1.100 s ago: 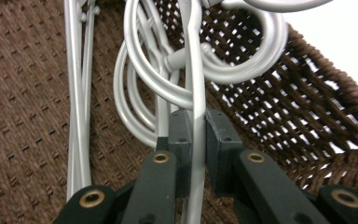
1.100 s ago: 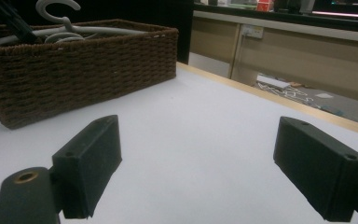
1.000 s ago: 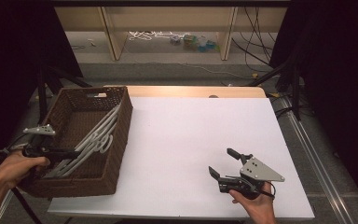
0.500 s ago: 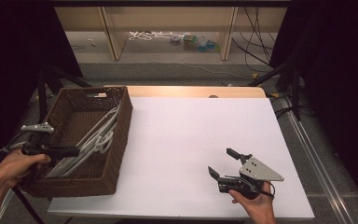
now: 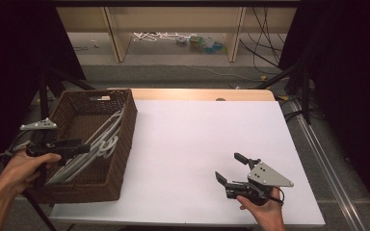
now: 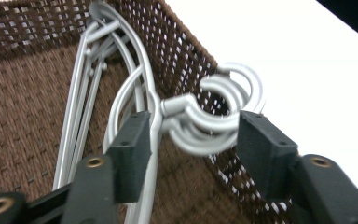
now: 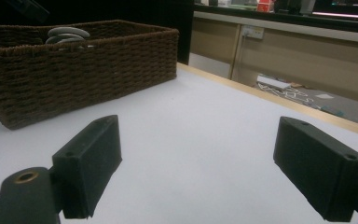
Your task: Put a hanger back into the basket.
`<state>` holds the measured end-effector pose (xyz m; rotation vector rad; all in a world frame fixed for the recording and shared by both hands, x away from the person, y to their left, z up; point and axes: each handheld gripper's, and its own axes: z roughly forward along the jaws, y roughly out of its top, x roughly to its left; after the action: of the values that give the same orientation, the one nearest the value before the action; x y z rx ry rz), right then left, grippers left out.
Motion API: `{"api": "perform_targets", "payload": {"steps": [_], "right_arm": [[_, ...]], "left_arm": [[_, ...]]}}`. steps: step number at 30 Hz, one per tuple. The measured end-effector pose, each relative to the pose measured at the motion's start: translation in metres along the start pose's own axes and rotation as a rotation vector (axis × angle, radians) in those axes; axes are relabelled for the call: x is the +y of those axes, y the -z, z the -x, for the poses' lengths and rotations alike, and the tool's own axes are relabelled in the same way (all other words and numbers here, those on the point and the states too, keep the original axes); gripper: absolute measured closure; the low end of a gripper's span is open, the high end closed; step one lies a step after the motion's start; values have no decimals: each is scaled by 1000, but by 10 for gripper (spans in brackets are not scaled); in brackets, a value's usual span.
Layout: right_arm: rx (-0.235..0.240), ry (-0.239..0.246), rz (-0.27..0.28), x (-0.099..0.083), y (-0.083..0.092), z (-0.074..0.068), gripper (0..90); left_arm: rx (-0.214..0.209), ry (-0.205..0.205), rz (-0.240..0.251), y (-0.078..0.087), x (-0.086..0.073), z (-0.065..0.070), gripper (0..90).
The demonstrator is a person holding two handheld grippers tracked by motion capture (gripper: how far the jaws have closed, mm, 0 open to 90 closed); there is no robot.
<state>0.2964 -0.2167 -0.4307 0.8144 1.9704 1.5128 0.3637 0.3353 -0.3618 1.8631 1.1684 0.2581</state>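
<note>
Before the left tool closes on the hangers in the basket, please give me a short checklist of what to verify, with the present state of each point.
1. Left tool open: ok, its jaws stand apart.
2. Hanger hooks between the jaws: ok, the bundle of grey hooks sits in the gap, with one hanger's shoulder against the left jaw.
3. Only one hanger will be caught: not ok, several hooks overlap there.
4. Room beside the basket wall: cannot tell, the hooks lie close against the wicker.
5. Right tool out of the way: ok, it is open, low over the white table, far from the wicker basket.
6. Hangers free of the weave: cannot tell.
</note>
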Motion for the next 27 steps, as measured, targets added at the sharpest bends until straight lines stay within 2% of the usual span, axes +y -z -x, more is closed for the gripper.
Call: {"api": "perform_targets", "payload": {"steps": [2, 3, 7, 11, 12, 13, 17, 18, 20, 25, 27], "right_arm": [[-1, 1, -2, 0, 0, 0, 159], [-8, 19, 14, 0, -1, 2, 159], [9, -11, 13, -1, -2, -1, 159], [-3, 18, 28, -1, -2, 1, 158], [-2, 18, 29, -1, -2, 1, 159], [9, -10, 15, -1, -2, -1, 159], [1, -1, 4, 0, 0, 0, 158], [-7, 19, 17, 0, -1, 2, 159], [2, -2, 3, 0, 0, 0, 159], [6, -4, 5, 0, -1, 0, 159], [-8, 19, 15, 0, -1, 2, 159]], "left_arm": [[22, 4, 37, 1, 3, 8, 357], [23, -6, 63, 2, 5, 11, 349], [26, 8, 141, 5, 11, 27, 312], [34, -29, 163, 2, 17, 42, 268], [30, -31, 168, 0, 18, 46, 265], [25, -33, 174, -2, 18, 48, 254], [1, -33, 214, -8, 21, 58, 236], [-3, -28, 224, -9, 21, 61, 234], [-16, -25, 234, -13, 22, 68, 218], [-35, -49, 262, -20, 23, 85, 190], [-48, -55, 277, -24, 23, 93, 192]]}}
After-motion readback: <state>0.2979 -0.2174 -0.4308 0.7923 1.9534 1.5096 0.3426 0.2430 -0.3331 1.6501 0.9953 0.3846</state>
